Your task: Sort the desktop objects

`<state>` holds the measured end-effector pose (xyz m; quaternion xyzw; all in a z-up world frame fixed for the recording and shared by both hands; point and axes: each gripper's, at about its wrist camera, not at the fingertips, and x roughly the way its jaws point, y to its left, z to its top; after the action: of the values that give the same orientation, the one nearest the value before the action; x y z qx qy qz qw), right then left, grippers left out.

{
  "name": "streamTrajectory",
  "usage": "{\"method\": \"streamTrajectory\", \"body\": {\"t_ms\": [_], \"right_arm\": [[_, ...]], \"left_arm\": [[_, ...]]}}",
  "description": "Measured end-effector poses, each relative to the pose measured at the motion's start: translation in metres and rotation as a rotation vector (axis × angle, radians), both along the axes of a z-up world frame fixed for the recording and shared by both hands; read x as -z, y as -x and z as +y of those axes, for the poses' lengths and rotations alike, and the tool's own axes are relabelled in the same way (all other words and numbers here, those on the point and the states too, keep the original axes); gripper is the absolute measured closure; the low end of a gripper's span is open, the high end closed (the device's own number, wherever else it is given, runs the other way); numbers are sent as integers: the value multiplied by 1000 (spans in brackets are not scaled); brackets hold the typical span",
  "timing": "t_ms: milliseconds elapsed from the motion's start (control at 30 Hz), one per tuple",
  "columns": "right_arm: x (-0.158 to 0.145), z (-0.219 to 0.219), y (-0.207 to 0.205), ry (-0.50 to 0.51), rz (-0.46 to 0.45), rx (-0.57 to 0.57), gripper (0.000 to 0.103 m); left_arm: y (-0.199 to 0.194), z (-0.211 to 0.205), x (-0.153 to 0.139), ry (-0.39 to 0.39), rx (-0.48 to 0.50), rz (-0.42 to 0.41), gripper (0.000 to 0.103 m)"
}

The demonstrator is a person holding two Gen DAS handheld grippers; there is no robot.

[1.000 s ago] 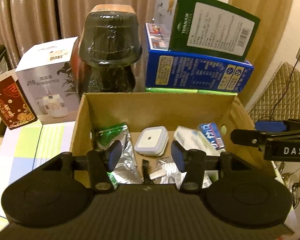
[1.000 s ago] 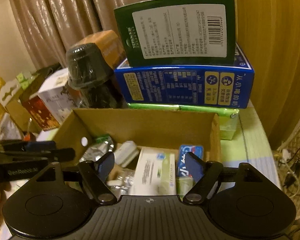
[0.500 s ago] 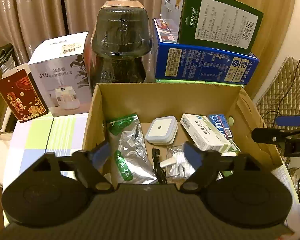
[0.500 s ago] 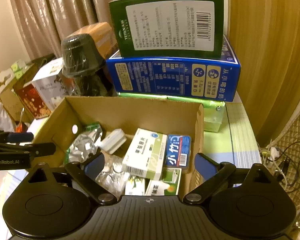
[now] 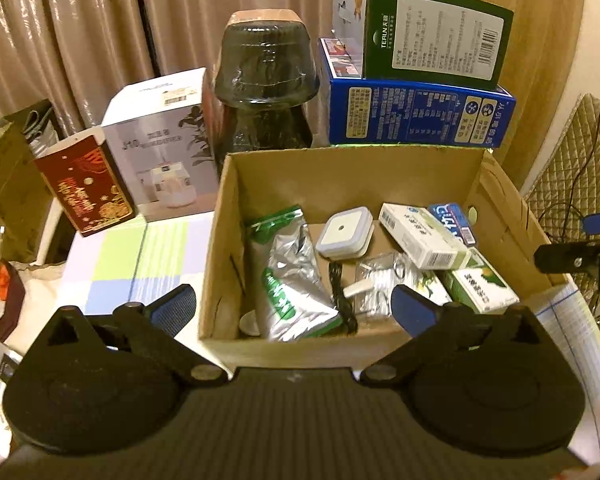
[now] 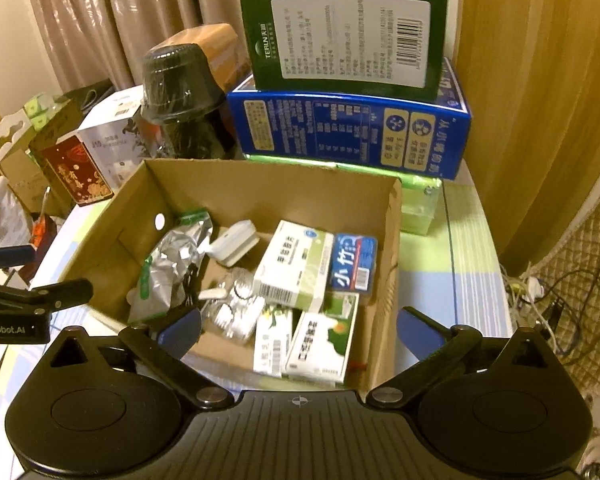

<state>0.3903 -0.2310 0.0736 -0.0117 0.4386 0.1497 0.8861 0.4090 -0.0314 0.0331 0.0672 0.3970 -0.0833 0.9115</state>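
blue carton (image 5: 416, 118) behind cardboard box (image 5: 292, 344) | both tools spread — empty

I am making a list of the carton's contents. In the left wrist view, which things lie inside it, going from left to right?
Silver foil pouch → black cable → white square device → white and green medicine box → small blue box.
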Motion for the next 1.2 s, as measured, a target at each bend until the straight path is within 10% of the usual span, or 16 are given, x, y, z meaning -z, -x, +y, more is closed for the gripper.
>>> {"method": "streamTrajectory", "body": {"t_ms": [1200], "right_arm": [[-77,-31,218,-27,-147,36,2]], "left_arm": [[222,4,-88,53,-93,-128,1]]}}
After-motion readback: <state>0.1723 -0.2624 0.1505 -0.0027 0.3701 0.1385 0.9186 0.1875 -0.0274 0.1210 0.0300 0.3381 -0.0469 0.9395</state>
